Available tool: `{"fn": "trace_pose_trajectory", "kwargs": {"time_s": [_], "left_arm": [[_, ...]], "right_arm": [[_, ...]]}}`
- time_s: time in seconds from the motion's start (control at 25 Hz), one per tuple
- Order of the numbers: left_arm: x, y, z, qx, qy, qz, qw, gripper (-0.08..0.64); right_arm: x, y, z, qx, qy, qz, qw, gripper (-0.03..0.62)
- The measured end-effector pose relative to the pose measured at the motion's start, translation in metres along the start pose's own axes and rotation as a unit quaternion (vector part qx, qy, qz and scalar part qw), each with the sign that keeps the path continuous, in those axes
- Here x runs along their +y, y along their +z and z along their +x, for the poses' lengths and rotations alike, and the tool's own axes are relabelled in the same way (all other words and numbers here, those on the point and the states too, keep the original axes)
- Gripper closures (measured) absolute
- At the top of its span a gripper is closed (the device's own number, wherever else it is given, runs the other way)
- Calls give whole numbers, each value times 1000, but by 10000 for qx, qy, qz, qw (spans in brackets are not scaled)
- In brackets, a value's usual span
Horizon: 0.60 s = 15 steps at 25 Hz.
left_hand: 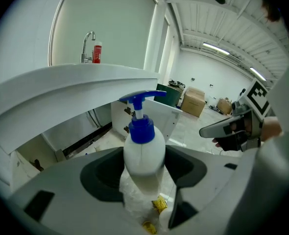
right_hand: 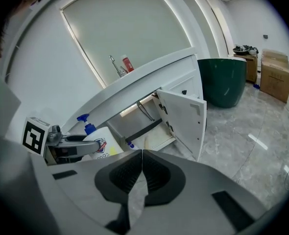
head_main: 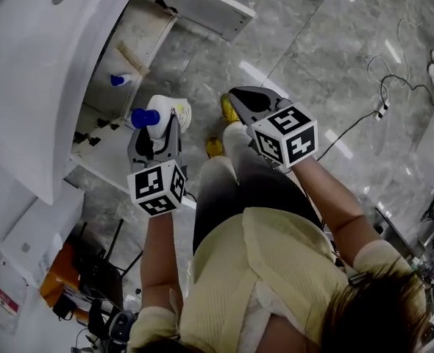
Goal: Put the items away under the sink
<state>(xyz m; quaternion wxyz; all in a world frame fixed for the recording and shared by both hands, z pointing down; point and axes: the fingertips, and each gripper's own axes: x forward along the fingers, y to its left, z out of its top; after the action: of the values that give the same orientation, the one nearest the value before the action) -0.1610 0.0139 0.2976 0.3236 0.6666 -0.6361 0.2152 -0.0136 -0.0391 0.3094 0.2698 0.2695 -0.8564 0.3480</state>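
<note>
A white pump bottle with a blue pump head is clamped between the jaws of my left gripper, held upright in front of the open cabinet under the sink. In the right gripper view the same bottle shows at the left with its printed label. My right gripper hangs to the right of the bottle, shut, nothing between its jaws. A small blue-capped bottle lies inside the cabinet.
The white sink counter overhangs the cabinet at the left. An open cabinet door sticks out over the grey marble floor. A cable runs across the floor at the right. A green bin stands further back.
</note>
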Motion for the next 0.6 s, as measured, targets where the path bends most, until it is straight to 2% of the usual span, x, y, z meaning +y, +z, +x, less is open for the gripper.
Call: {"fn": "trace_pose_trajectory", "kwargs": {"time_s": [0.4, 0.6], "left_arm": [[9, -14, 59, 139, -43, 24, 9999, 272], [19, -24, 86, 257, 21, -104, 9996, 272]], "right_arm": [[-22, -3, 50, 169, 38, 57, 9998, 566], [-34, -11, 72, 254, 80, 73, 9996, 566]]}}
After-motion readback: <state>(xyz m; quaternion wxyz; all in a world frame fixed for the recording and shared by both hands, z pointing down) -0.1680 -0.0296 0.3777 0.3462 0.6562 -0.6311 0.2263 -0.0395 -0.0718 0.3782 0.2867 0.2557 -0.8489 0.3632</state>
